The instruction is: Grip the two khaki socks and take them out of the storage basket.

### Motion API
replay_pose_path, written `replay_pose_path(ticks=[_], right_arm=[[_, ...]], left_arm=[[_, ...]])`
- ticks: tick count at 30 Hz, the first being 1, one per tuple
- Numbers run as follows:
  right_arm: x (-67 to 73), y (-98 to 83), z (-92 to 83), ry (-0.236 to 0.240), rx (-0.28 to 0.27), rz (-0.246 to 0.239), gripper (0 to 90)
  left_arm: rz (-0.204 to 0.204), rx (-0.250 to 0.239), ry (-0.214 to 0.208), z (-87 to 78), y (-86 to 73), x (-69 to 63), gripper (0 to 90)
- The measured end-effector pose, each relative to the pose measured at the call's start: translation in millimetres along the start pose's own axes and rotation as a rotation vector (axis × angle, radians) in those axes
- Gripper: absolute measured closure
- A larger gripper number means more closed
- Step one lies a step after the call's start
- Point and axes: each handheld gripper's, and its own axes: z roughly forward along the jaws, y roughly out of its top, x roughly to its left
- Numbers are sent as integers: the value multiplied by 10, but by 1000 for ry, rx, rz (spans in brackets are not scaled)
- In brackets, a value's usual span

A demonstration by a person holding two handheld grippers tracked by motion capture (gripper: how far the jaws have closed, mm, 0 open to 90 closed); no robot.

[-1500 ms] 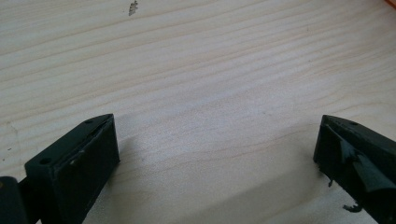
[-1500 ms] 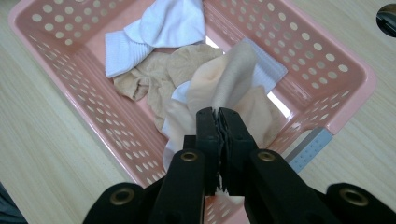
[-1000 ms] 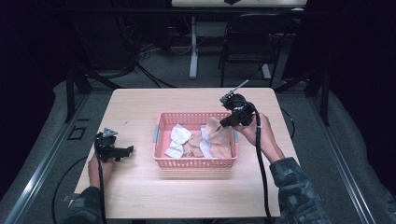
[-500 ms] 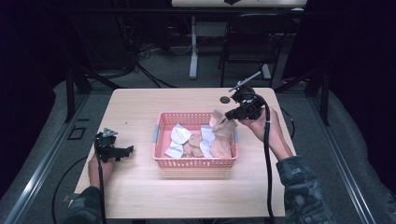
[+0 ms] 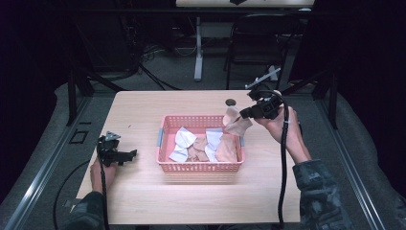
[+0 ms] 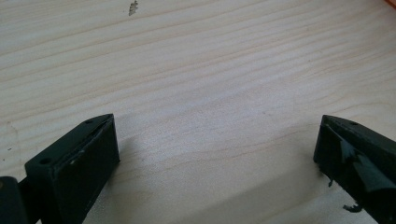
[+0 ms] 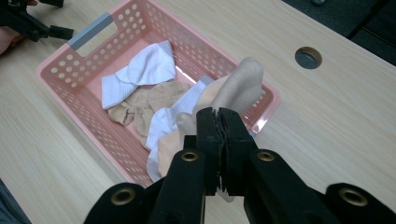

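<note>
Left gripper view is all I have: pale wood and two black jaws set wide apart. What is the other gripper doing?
Observer: The right gripper is shut on a beige fabric sock, held above the near-right corner of the pink perforated plastic basket.
Operator: What else lies in that basket?
Observer: White socks and tan socks, in a loose heap.
Operator: Where is my gripper relative to it?
Observer: The left gripper rests on the wooden table, left of the basket, apart from it, open with nothing in it.

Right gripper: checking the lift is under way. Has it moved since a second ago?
Yes. The right gripper rose toward the table's far edge, away from the pink basket.
</note>
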Motion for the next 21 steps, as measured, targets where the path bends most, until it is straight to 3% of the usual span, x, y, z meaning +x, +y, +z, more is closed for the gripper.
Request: replay_pose_path(ticks=[10, 21], right_arm=[[-163, -84, -180, -36, -17, 31, 876], [-382, -285, -241, -74, -1, 77, 877]], left_arm=[[1, 1, 1, -1, 0, 0, 0], [1, 1, 1, -1, 0, 0, 0]])
